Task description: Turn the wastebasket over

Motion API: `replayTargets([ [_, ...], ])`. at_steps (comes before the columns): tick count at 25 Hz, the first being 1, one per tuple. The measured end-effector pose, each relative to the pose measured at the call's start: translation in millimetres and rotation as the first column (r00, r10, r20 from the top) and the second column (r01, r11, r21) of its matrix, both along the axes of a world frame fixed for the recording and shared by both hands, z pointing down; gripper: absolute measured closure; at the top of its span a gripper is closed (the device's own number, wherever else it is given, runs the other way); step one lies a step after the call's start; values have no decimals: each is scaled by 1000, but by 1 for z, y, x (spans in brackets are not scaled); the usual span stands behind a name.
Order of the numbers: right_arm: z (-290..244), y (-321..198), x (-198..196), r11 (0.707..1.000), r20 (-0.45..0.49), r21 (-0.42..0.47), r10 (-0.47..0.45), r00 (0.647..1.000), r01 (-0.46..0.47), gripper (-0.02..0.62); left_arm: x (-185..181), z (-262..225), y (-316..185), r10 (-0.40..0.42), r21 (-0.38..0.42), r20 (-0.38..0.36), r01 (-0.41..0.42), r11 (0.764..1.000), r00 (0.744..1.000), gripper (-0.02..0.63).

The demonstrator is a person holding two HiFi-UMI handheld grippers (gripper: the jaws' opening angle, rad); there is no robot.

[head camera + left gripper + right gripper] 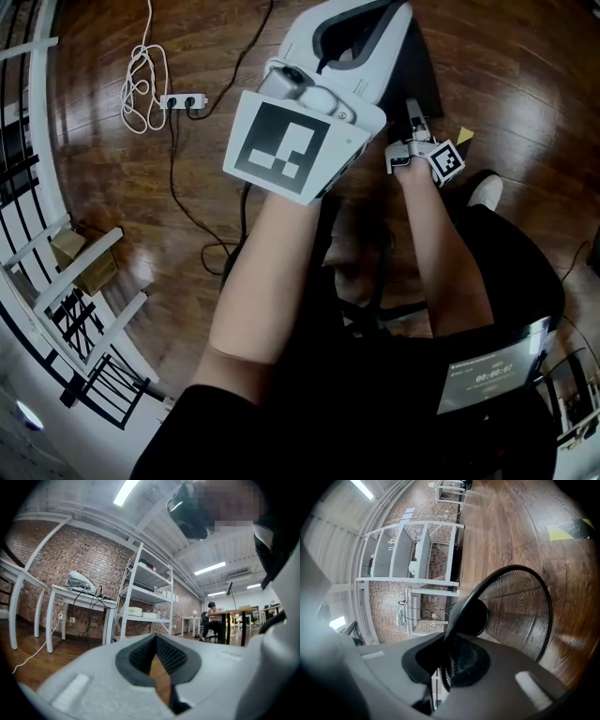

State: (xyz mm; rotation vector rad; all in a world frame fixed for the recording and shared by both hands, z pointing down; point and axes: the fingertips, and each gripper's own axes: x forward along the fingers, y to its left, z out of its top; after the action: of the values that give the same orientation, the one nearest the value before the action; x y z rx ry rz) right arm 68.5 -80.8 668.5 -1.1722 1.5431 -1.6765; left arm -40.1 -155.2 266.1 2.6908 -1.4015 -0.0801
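Note:
The wastebasket (520, 606) is black wire mesh with a round black rim, and it lies tilted over the wood floor. My right gripper (447, 653) is shut on its rim, with mesh showing between the dark pads. In the head view the right gripper (412, 127) reaches forward to the wastebasket (427, 80), which is mostly hidden behind the raised left gripper (361, 23). In its own view the left gripper (157, 641) points level into the room. Its pads meet at the tips and nothing is between them.
A power strip (183, 100) with a coiled white cable (141, 80) lies on the floor at the far left. A white metal railing (37, 234) runs along the left edge. Yellow tape (464, 136) marks the floor by the basket. White shelves (145, 592) and a table (79, 597) stand at the brick wall.

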Motion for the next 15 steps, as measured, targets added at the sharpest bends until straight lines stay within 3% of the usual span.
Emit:
replayTargets([
  [4, -2, -3, 0, 1000, -24, -17, -10, 1000, 9, 586, -2, -1, -2, -12, 4, -8, 12, 1000, 1000, 604],
  [9, -23, -25, -11, 988, -136, 53, -137, 981, 145, 589, -3, -1, -5, -22, 10, -19, 22, 1000, 1000, 604],
  [15, -43, -35, 6, 992, -123, 36, -113, 986, 118, 589, -5, -11, -4, -35, 22, -46, 36, 999, 998, 604],
])
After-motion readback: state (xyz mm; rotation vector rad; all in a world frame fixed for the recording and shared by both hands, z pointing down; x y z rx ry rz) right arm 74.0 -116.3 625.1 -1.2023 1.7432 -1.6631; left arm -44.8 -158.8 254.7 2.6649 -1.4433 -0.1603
